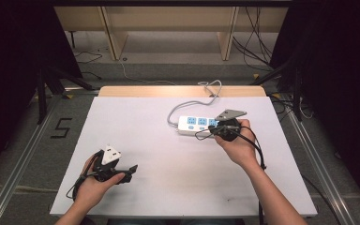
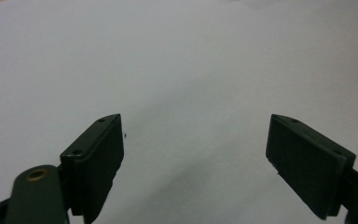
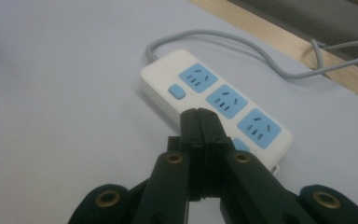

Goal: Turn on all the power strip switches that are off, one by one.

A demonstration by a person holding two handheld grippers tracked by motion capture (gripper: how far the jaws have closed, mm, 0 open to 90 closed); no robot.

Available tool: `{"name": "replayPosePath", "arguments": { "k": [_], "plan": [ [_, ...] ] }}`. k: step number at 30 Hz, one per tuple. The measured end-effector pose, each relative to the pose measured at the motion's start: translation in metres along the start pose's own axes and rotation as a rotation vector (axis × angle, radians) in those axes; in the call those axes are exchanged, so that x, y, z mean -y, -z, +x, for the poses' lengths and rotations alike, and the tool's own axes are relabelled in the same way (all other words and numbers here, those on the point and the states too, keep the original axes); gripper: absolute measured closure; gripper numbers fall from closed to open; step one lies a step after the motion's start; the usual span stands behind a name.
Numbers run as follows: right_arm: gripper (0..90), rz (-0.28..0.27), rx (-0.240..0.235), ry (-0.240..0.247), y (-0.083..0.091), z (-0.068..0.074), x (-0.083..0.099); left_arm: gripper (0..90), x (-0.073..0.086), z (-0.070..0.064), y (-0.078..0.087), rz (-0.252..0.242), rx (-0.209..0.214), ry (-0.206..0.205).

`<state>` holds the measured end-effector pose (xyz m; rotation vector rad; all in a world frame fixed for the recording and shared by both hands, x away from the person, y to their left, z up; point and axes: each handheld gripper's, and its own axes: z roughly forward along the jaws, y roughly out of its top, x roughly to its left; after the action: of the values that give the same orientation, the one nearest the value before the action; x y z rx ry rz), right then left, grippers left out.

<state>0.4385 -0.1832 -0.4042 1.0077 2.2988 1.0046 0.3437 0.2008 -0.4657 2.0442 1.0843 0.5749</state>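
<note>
The power strip [image 1: 198, 125] lies on the table [image 1: 136, 136], right of centre. Its cord [image 1: 187, 105] runs behind it to the far edge. The right gripper [image 1: 228, 127] seems to touch its right end; the left gripper [image 1: 132, 168] sits well left, nearer the front edge

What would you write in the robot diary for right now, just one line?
right gripper: shut, tips at power strip | left gripper: open, holding nothing, over table | strip's grey cord: trails to far edge
</note>
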Motion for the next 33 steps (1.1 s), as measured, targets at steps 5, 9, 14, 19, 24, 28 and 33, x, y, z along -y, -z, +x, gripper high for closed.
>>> {"name": "replayPosePath", "arguments": {
  "k": [5, 9, 14, 19, 24, 28, 33],
  "plan": [
    [90.0, 0.008, 0.001, 0.004, -0.004, -0.001, -0.004, 19.0, 0.0, 0.0, 0.0, 0.001, 0.002, 0.0],
    [90.0, 0.014, 0.005, 0.006, -0.006, -0.001, -0.007, 19.0, 0.0, 0.0, 0.0, 0.0, 0.003, 0.0],
    [90.0, 0.022, 0.006, 0.01, -0.011, -0.002, -0.01, 19.0, 0.0, 0.0, 0.0, 0.001, 0.003, -0.001],
    [90.0, 0.031, 0.004, 0.005, -0.016, -0.003, -0.013, 19.0, 0.0, 0.0, 0.0, 0.001, 0.004, -0.001],
    [90.0, 0.037, 0.002, 0.005, -0.019, -0.004, -0.018, 19.0, 0.0, 0.0, 0.0, 0.002, 0.004, -0.002],
    [90.0, 0.044, 0.003, 0.011, -0.021, -0.005, -0.019, 19.0, 0.0, 0.0, 0.0, 0.005, 0.006, -0.006],
    [90.0, 0.047, 0.001, 0.005, -0.024, -0.006, -0.023, 19.0, 0.0, 0.0, 0.0, 0.002, 0.007, -0.001]
  ]
}}
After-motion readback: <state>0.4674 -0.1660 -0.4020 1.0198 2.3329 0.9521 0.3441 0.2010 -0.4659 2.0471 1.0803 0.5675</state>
